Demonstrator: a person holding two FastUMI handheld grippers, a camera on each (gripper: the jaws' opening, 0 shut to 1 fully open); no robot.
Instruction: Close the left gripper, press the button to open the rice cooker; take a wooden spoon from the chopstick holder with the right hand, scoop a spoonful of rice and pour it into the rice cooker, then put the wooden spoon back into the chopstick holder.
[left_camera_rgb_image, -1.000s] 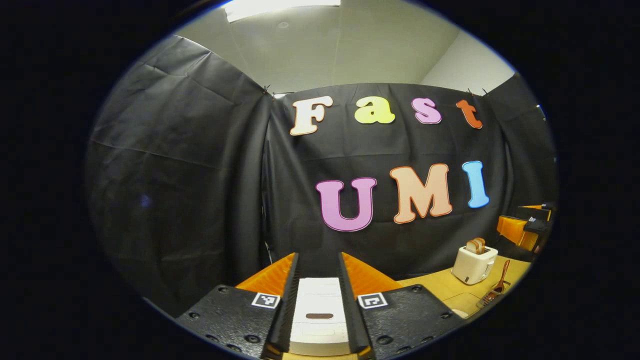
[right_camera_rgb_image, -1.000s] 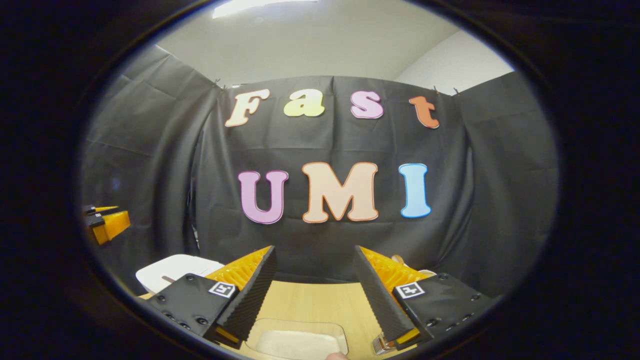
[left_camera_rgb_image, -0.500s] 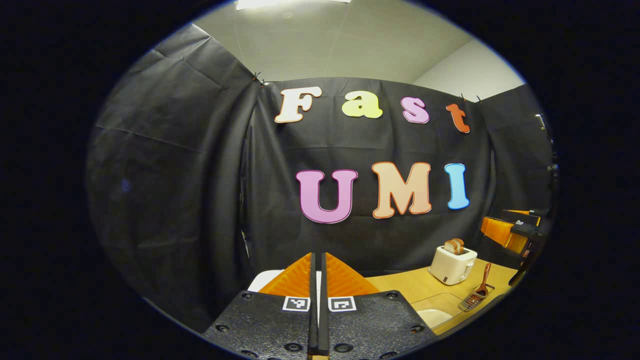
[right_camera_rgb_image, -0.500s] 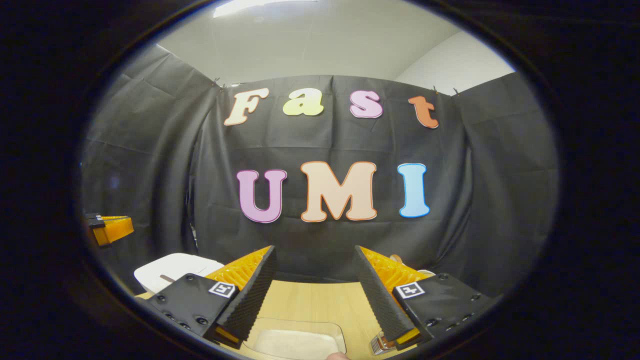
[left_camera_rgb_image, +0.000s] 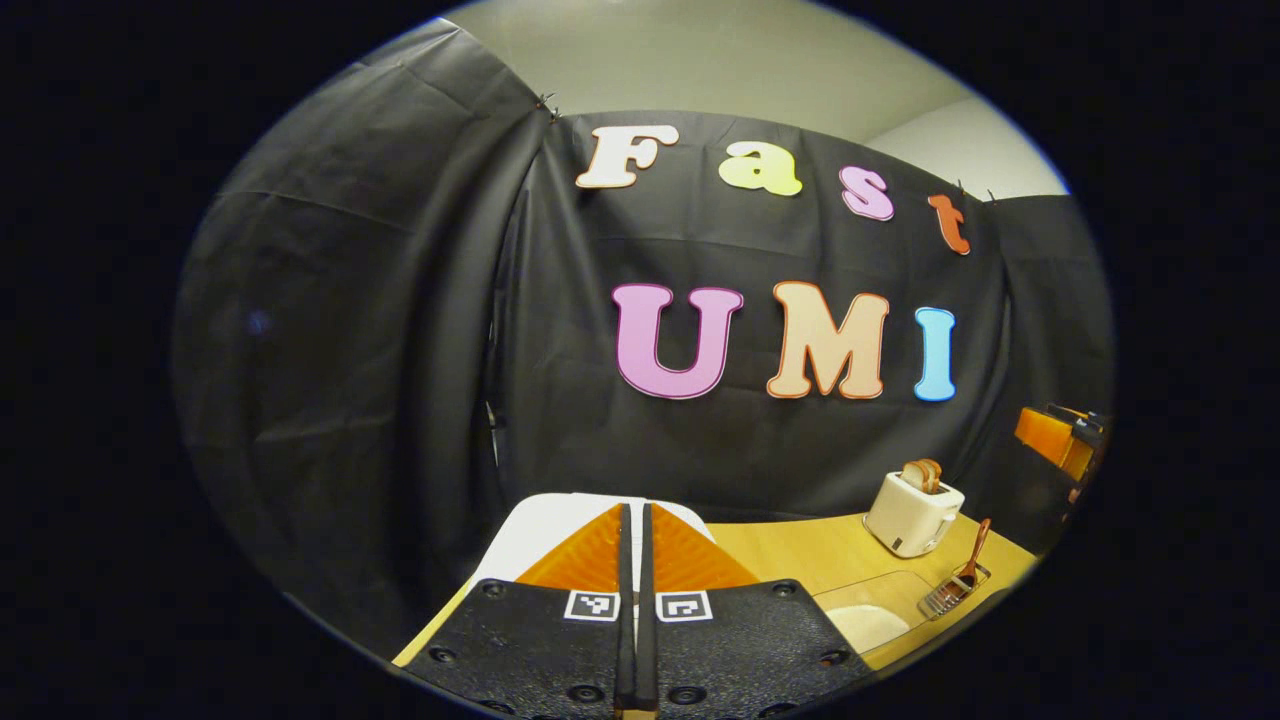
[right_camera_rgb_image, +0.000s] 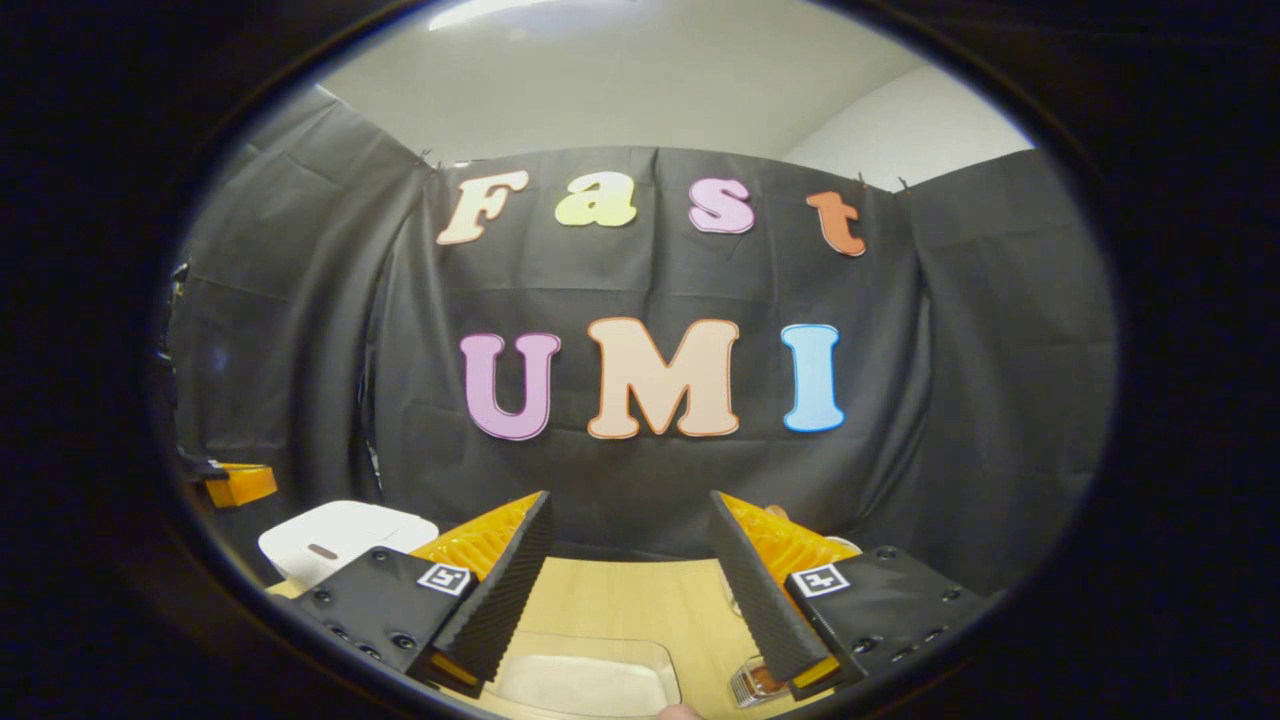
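Although the white, flat-topped rice cooker (left_camera_rgb_image: 545, 525) sits right ahead of the left gripper (left_camera_rgb_image: 634, 520), most of it is hidden behind that gripper's two fingers, which are pressed together with only a thin seam between them and nothing held. From the right gripper view the cooker (right_camera_rgb_image: 335, 535) stands low at the left on the pale wooden table (right_camera_rgb_image: 630, 600), its lid down, with a small dark slot on top; whether that slot is the button I cannot make out. The left gripper (right_camera_rgb_image: 235, 485) shows there as a small blurred shape just above and to the left of the cooker.

The brown wooden spoon (left_camera_rgb_image: 972, 560) stands in the small wire chopstick holder (left_camera_rgb_image: 950, 595) at the table's right edge, its long axis tilted, handle up and leaning right. Behind it is a cream toaster (left_camera_rgb_image: 912, 512) with slices of bread poking out. A clear shallow tray of white rice (right_camera_rgb_image: 585, 685) lies at the near edge, partly cut off.

The right gripper (right_camera_rgb_image: 630, 560) is held level over the table, pointing at the back cloth, its fingers spread wide apart and empty above the tray.
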